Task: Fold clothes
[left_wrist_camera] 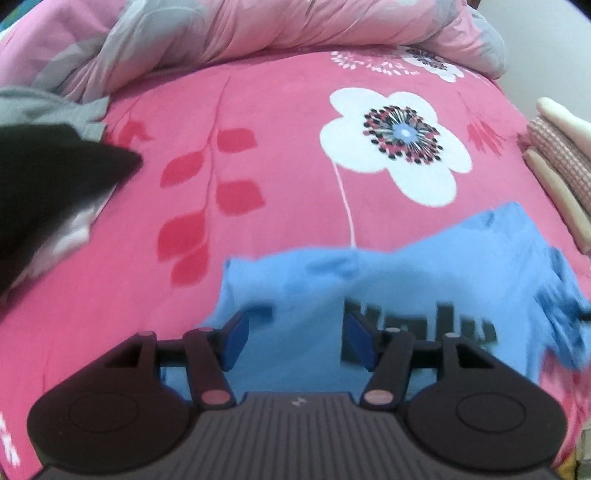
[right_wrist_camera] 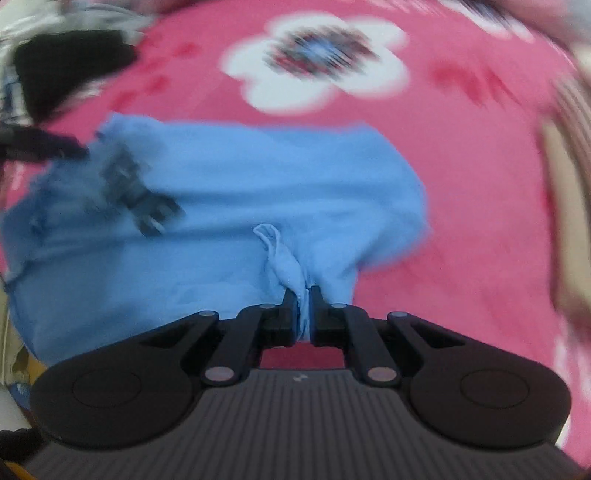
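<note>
From the left wrist, the left gripper [left_wrist_camera: 295, 336] hangs over a blue T-shirt [left_wrist_camera: 406, 280] with dark lettering, spread on a pink floral bedspread [left_wrist_camera: 277, 147]; its jaws stand well apart with nothing pinched. From the right wrist, the right gripper [right_wrist_camera: 303, 308] has its jaws nearly together, clamping a bunched fold of the shirt.

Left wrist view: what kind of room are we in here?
Most likely a bedroom: a pink floral bedspread fills the view, a bunched pink duvet lies at its far end, and folded clothes are stacked at the right.
</note>
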`<state>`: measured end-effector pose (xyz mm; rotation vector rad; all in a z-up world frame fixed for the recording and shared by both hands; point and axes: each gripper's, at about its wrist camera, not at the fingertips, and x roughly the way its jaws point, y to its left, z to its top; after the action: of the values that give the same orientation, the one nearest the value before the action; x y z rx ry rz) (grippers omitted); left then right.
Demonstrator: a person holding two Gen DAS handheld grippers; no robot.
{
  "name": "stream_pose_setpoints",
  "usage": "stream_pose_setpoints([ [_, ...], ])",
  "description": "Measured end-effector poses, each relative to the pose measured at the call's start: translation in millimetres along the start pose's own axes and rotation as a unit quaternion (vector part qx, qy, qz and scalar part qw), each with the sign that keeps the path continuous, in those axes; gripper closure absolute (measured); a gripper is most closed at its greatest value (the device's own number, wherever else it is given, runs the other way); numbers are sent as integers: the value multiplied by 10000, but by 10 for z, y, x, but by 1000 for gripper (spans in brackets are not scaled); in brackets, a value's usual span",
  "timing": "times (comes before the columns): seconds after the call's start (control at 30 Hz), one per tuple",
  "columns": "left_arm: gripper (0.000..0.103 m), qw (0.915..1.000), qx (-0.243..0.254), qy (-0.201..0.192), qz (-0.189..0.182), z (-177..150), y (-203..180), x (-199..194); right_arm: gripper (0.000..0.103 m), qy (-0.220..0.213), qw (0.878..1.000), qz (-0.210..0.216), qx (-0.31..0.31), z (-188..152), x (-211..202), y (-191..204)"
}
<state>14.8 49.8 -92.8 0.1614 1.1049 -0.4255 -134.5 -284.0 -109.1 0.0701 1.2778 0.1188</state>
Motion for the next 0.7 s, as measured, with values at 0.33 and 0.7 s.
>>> stream_pose_setpoints([
  [0.33, 43, 9907, 1238, 350, 446, 356, -185, 675, 98, 850, 9900, -667, 910, -584, 142, -453],
  [0.7, 100, 9840, 1040, -970, 1077, 395, -108, 172, 76, -579, 9865, -872, 1263, -402, -335, -580],
])
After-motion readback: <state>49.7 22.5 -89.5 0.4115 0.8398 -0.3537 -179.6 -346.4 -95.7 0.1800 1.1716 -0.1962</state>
